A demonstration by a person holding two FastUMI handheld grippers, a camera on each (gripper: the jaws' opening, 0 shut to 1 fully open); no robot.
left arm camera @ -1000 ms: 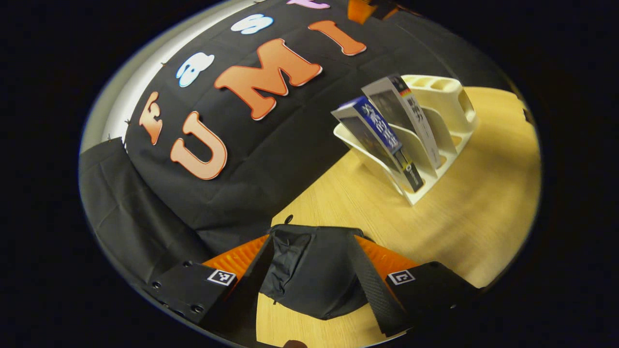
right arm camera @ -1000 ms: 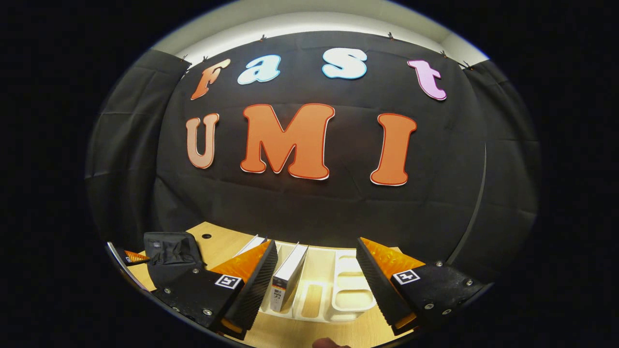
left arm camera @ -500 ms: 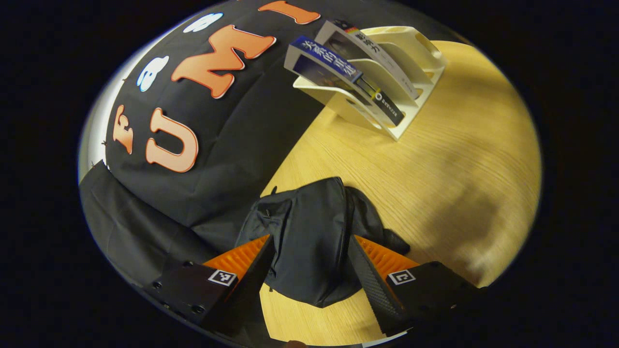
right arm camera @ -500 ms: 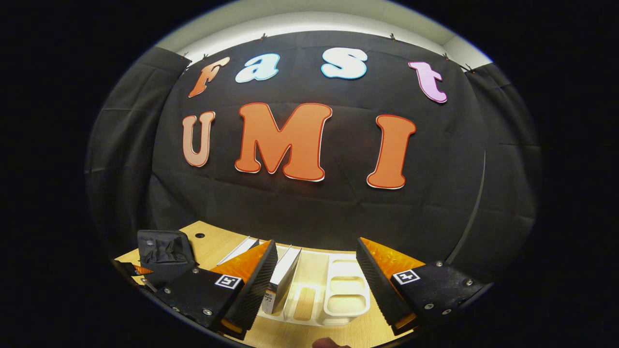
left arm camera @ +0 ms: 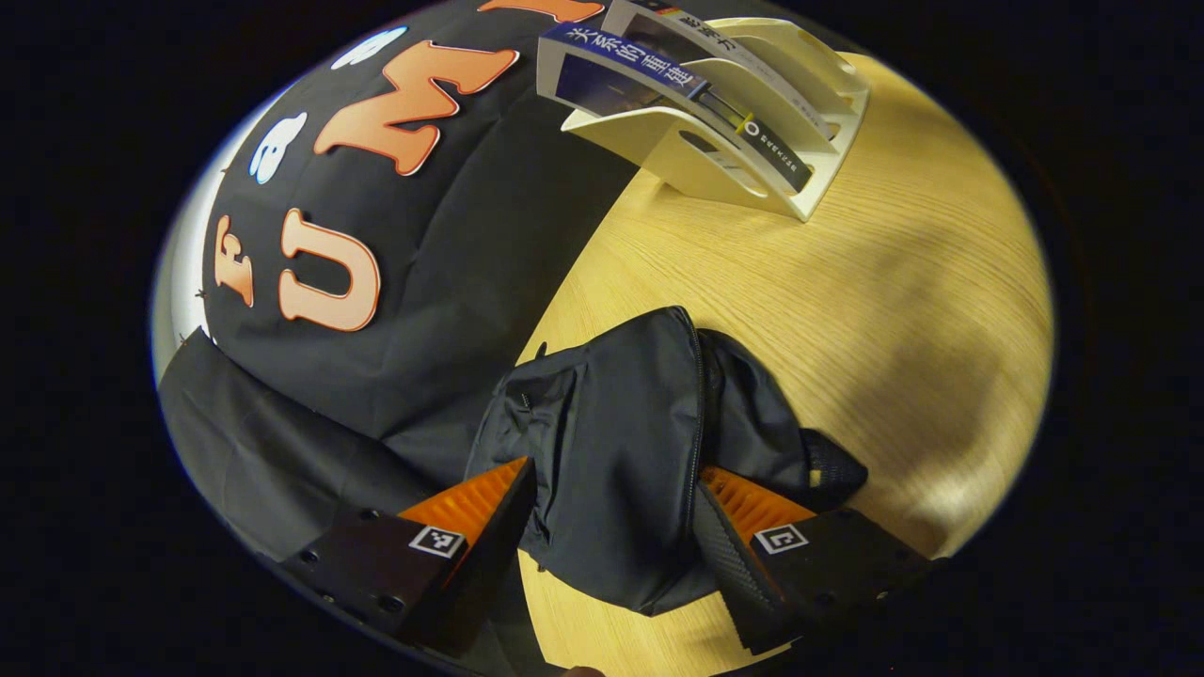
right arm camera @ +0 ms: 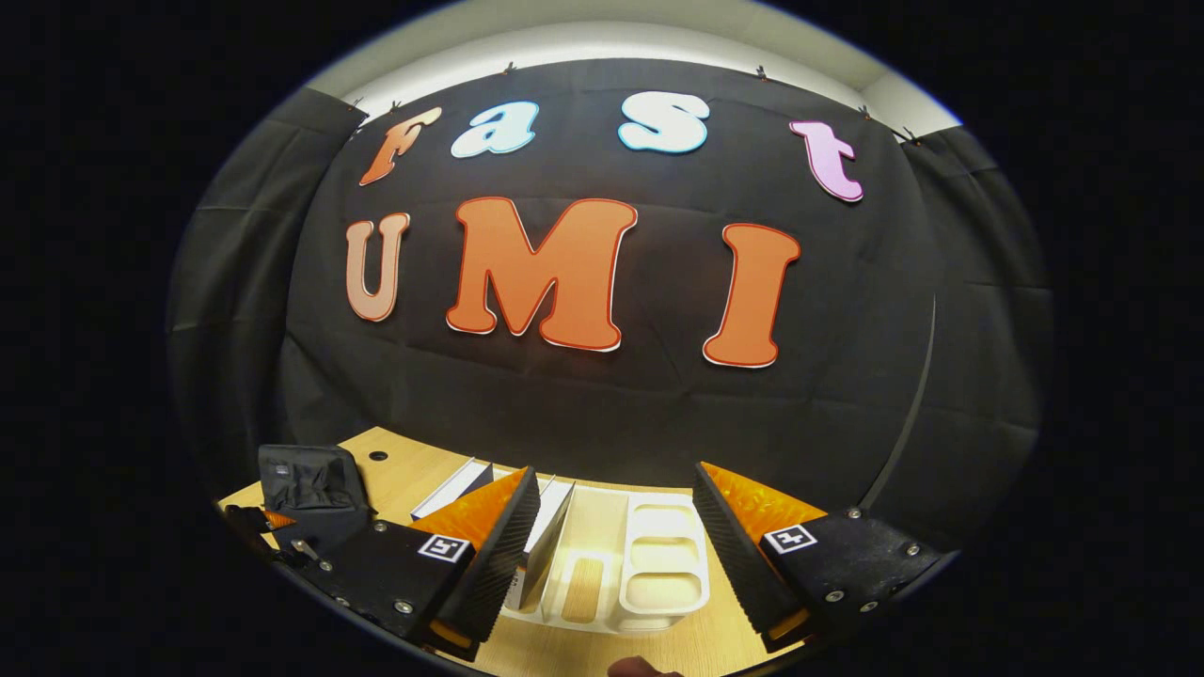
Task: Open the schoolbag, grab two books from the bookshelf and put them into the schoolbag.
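The soft fabric schoolbag point(left arm camera: 621, 451) is black all over, matt, with a darker zip line running down it and a patch of fine black mesh at one corner. The wooden table point(left arm camera: 875, 310) under it is pale yellow with straight, fine grain lines. The moulded plastic bookshelf point(left arm camera: 743, 160) is plain cream-white. Of the two books standing in it, the nearer book point(left arm camera: 658, 80) has a deep blue spine with white characters, turning black lower down; the farther book point(left arm camera: 715, 42) is white and grey with dark print.
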